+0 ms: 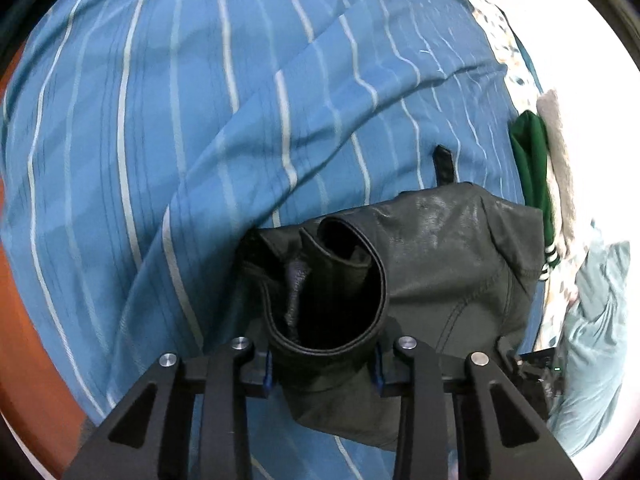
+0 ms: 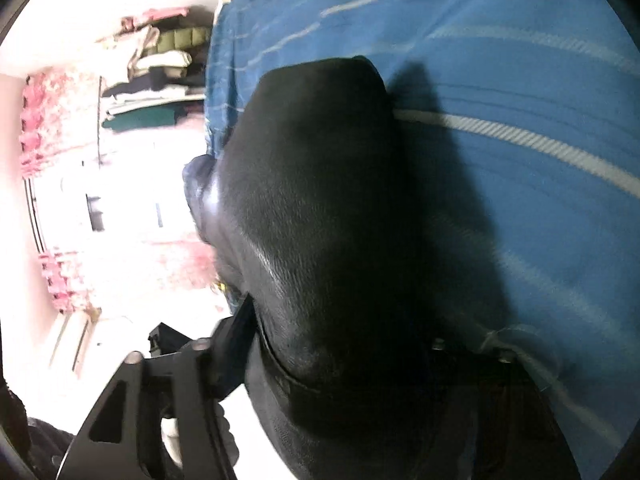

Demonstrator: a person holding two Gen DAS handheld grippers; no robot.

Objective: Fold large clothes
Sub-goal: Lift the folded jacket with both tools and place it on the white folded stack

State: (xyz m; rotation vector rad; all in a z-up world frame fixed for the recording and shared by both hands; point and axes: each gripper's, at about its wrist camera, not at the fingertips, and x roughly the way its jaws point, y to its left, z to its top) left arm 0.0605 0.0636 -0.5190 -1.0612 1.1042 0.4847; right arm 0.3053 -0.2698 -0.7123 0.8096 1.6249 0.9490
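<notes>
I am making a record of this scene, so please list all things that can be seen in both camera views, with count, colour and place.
leather garment: one, black, lying on the bed sheet; a rolled cuff sits between the jaws of the left gripper.
bed sheet: one, blue with pale stripes, under the garment, fills most of both views.
green garment: one, dark green with white stripes at a cuff, at the right edge of the sheet in the left wrist view.
pale blue cloth: one, far right in the left wrist view.
shelves with folded clothes: several piles, mixed colours, upper left in the right wrist view.
left gripper: one, black, jaws on the cuff.
right gripper: one, black, jaws on the black leather.
</notes>
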